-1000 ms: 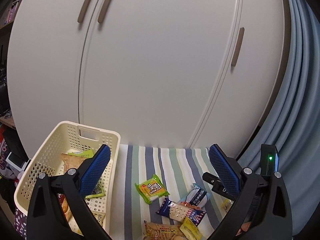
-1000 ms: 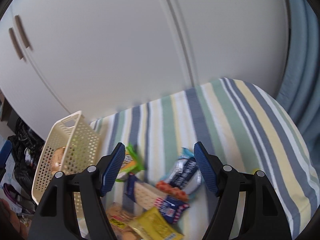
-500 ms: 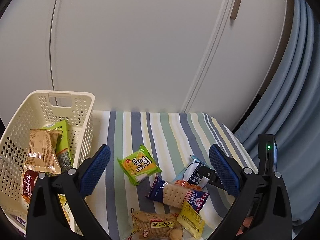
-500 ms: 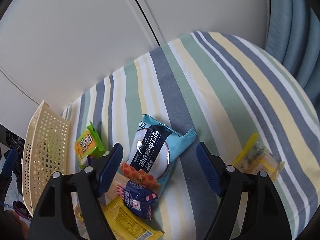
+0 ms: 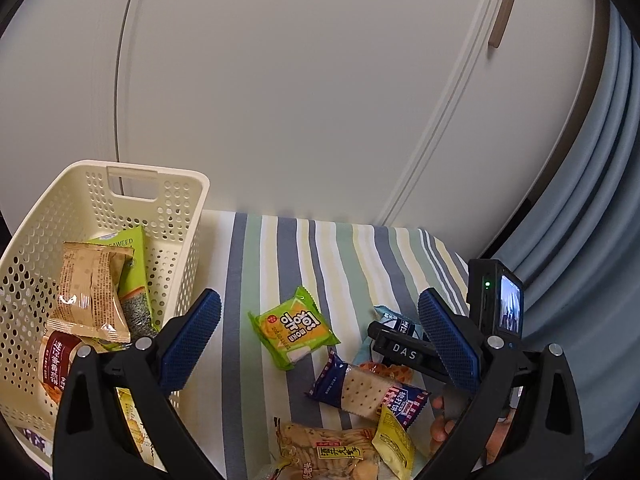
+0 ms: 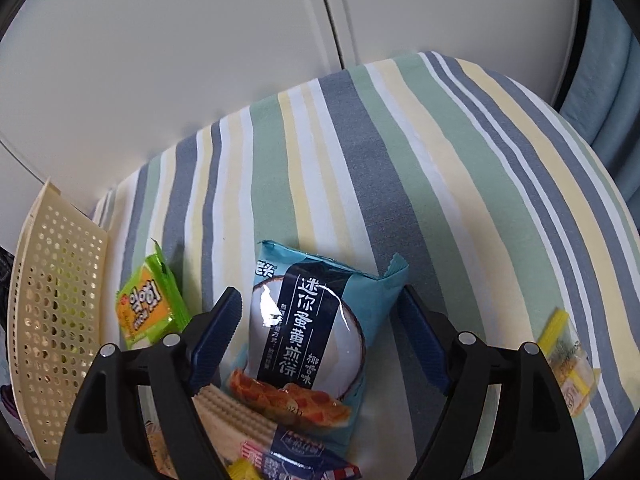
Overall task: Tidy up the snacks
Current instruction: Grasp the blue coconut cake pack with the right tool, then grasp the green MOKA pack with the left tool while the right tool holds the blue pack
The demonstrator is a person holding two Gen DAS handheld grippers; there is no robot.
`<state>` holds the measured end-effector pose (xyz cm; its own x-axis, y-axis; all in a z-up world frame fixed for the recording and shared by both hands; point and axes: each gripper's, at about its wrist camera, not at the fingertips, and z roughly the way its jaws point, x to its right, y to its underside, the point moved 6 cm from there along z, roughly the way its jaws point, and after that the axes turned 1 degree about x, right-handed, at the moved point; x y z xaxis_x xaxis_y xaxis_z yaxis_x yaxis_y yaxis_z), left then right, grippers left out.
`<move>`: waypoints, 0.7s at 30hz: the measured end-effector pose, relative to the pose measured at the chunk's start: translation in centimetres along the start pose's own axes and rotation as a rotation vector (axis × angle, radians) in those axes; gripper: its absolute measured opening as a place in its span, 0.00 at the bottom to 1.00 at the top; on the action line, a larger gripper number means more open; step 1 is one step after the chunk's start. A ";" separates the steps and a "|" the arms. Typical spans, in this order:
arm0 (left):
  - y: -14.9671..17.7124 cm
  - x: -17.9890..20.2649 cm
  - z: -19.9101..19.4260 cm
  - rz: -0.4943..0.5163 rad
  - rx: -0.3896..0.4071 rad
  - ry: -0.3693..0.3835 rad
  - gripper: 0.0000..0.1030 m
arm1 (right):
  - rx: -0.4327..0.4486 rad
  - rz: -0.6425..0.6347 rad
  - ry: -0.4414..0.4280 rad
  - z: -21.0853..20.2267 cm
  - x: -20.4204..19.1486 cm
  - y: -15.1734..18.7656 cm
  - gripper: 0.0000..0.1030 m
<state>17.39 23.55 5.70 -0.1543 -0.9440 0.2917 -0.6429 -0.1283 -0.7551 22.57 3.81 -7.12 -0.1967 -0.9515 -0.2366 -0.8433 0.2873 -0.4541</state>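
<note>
Two views, left wrist first. Striped cloth on the surface, white cabinet doors behind, blue curtain at right. Cream basket at the left edge, several packets inside. Left gripper spread wide, holding nothing, raised over a loose green packet lying slantwise between the fingers. Cracker packet nearer, and the right gripper low at right.

Right wrist next. Same cloth, doors beyond, basket wall far left. Right gripper wide open, gripping nothing; teal packet flat between the fingers, whether touching them unclear. Long axis along the fingers, top seal away from the camera, near end overlapping the cracker packet. Green packet just left of the left finger; small yellow packet well right.
</note>
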 end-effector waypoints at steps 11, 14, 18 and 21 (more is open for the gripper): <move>0.8 0.7 1.0 0.006 -0.034 0.022 0.97 | 0.031 0.015 -0.031 -1.0 1.8 0.1 0.55; 1.4 1.5 1.7 0.032 -0.055 0.025 0.97 | 0.067 0.038 -0.036 -2.3 3.4 -0.1 0.54; 2.6 3.0 2.9 0.098 -0.095 0.024 0.97 | 0.115 0.086 -0.054 -3.7 5.4 0.0 0.53; 3.6 3.6 4.1 0.127 -0.139 0.022 0.97 | 0.132 0.143 -0.101 -4.1 6.6 0.3 0.53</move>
<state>17.64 18.46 1.65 -0.2566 -0.9427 0.2133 -0.7142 0.0363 -0.6990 19.01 -2.82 -5.33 -0.2534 -0.8859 -0.3885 -0.7363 0.4371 -0.5165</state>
